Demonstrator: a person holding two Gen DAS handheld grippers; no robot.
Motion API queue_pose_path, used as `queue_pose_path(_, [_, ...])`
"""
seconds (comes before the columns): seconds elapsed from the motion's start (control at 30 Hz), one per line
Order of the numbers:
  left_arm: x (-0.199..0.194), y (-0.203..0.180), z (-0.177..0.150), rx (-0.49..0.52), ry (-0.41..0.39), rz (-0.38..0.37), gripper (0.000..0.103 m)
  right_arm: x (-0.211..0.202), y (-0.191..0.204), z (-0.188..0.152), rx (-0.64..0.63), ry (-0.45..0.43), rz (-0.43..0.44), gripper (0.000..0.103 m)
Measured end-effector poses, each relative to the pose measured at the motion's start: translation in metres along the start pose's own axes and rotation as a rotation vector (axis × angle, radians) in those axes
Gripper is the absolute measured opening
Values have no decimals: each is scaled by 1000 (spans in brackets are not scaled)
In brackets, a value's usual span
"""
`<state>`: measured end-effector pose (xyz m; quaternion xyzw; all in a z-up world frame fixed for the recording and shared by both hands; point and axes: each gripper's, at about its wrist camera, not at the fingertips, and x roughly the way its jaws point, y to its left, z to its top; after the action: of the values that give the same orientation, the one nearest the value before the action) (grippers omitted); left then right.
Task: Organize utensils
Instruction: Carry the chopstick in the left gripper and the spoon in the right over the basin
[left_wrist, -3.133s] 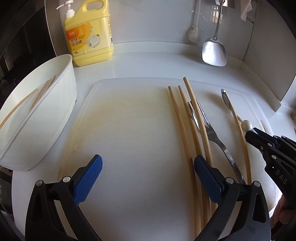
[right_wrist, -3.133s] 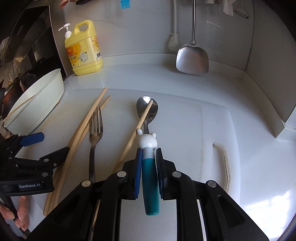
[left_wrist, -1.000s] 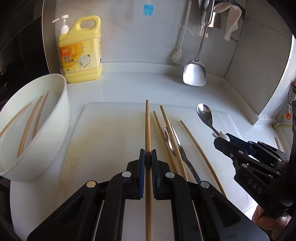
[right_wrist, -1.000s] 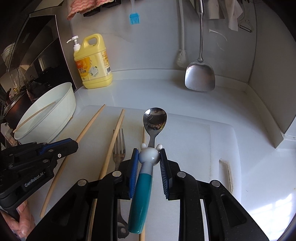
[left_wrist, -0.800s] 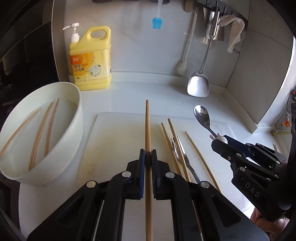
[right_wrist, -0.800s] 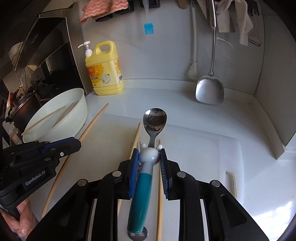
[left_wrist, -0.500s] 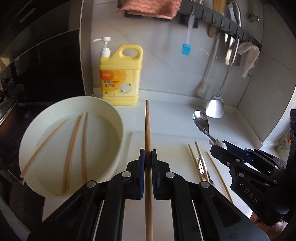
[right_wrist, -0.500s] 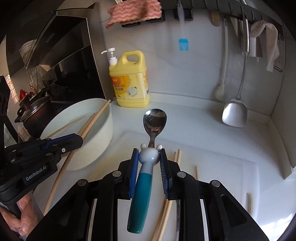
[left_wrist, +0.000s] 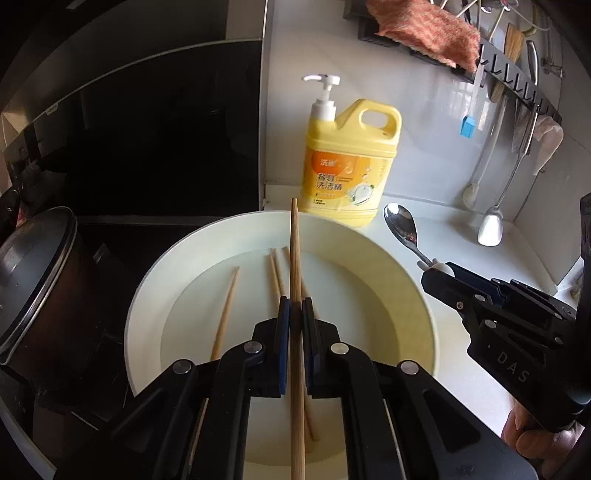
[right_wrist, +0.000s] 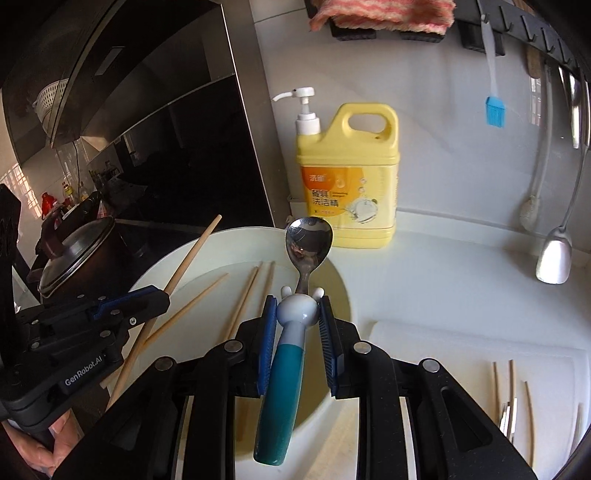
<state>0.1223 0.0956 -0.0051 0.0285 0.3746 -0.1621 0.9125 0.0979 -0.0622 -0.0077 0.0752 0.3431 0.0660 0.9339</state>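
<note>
My left gripper (left_wrist: 295, 306) is shut on a long wooden chopstick (left_wrist: 294, 251), held above the round white bowl (left_wrist: 155, 295). Three chopsticks (left_wrist: 226, 306) lie inside that bowl. The right gripper (right_wrist: 297, 310) is shut on a spoon (right_wrist: 308, 240) with a teal handle and a white rabbit-shaped collar, its steel head hanging over the bowl's (right_wrist: 207, 247) right rim. In the left wrist view the right gripper (left_wrist: 439, 273) with the spoon (left_wrist: 400, 225) shows at the right. From the right wrist view, the left gripper (right_wrist: 162, 297) with its chopstick (right_wrist: 188, 258) sits at the left.
A yellow dish-soap bottle (left_wrist: 349, 166) stands behind the bowl against the wall. A black lidded pot (left_wrist: 33, 269) sits left of the bowl. The white cutting board (right_wrist: 461, 354) at right carries a fork (right_wrist: 508, 417) and more chopsticks (right_wrist: 530, 417). A steel spatula (right_wrist: 554, 254) and brushes hang on the wall.
Both grippers have swung left from over the cutting board to over the bowl, rising a little, each keeping its hold on the chopstick and the spoon.
</note>
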Motion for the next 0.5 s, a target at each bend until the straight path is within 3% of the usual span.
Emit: queue_pose_path(0.5, [50, 52, -18, -82, 105, 22, 7, 78, 39, 2, -41, 133, 41, 22])
